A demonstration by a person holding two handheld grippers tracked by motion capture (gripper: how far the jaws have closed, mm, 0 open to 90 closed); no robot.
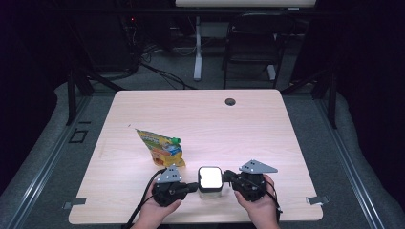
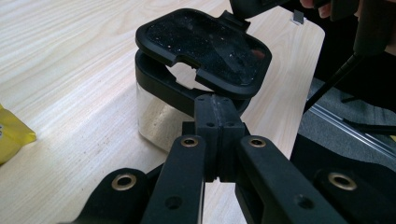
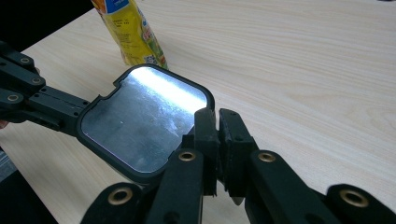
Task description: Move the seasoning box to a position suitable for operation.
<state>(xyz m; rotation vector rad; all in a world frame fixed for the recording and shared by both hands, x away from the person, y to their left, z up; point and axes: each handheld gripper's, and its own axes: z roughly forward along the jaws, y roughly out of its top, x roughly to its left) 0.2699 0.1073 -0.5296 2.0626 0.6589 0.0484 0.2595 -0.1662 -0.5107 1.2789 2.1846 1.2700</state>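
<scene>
- One clear container (image 1: 209,191) with a black rim sits at the near edge of the table (image 1: 248,124), between the two grippers.
- Its black-framed lid (image 2: 203,46) is tilted up off the rim, hinged on the side away from the left gripper.
- Left gripper (image 2: 215,122): jaws pressed together on the container's rim, steadying it.
- Right gripper (image 3: 217,140): jaws pinching the lid's edge.
- Judged step: swinging the lid on its hinge, opening or shutting I cannot tell; the next move needs the rim held firm while the right follows the hinge arc.
- One yellow pouch (image 1: 160,148) with a green cap lies just far-left of the container.
</scene>
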